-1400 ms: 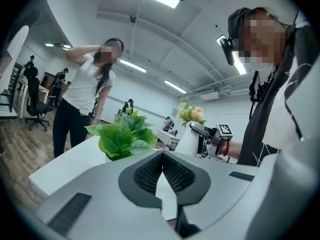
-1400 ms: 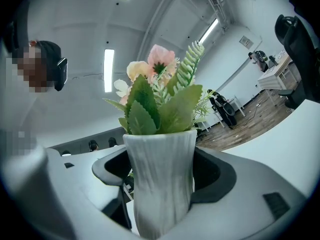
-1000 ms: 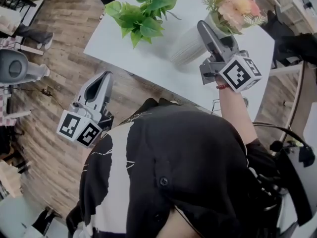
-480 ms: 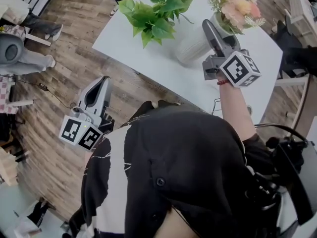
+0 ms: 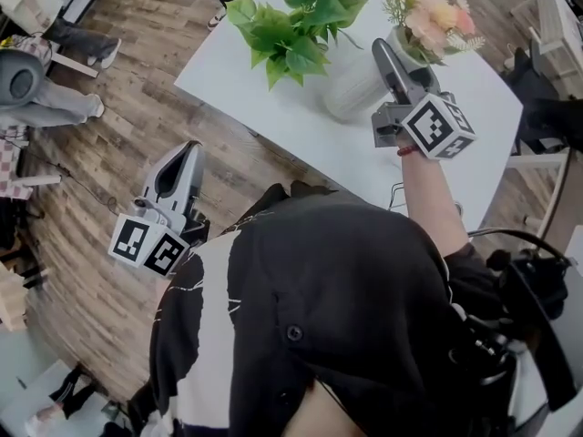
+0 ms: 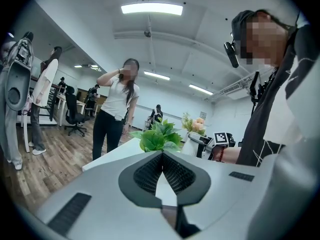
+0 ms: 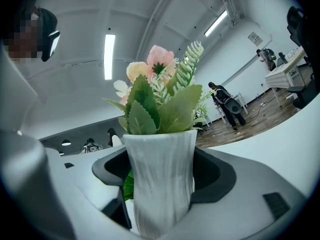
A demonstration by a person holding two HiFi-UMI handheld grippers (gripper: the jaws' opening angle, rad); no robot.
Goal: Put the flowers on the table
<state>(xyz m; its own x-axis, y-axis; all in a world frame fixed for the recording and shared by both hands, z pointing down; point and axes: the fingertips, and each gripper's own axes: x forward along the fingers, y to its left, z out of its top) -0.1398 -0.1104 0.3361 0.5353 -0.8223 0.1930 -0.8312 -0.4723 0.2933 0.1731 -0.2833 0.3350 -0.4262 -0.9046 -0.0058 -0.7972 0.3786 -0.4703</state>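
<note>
The right gripper (image 5: 386,55) is clamped on a white ribbed vase (image 7: 161,184). In the right gripper view the vase fills the gap between the two jaws, with the dark pads against its sides. Pink and cream flowers (image 7: 156,66) and green sprigs stand upright out of its mouth. The vase's foot drops out of sight below the jaws, so I cannot tell whether it rests on the table (image 5: 301,130) or hangs just above it. In the head view the gripper and vase are over the table's right part, near the edge farthest from the person. The marker cube is toward the person, over the table's near edge.

Just beside the vase, toward the middle of the table, stands a second white ribbed pot (image 5: 349,85) (much like the first). It holds a broad-leaved green plant (image 5: 291,30) that spreads toward the table's left corner.

The left gripper (image 5: 189,147) is off the table, to its left and nearer the person, over the wooden floor (image 5: 118,153). Its jaws are closed, tips meeting, with nothing between them. The left gripper view looks across the table's near corner, and a person (image 6: 117,109) stands beyond the table's far side.
</note>
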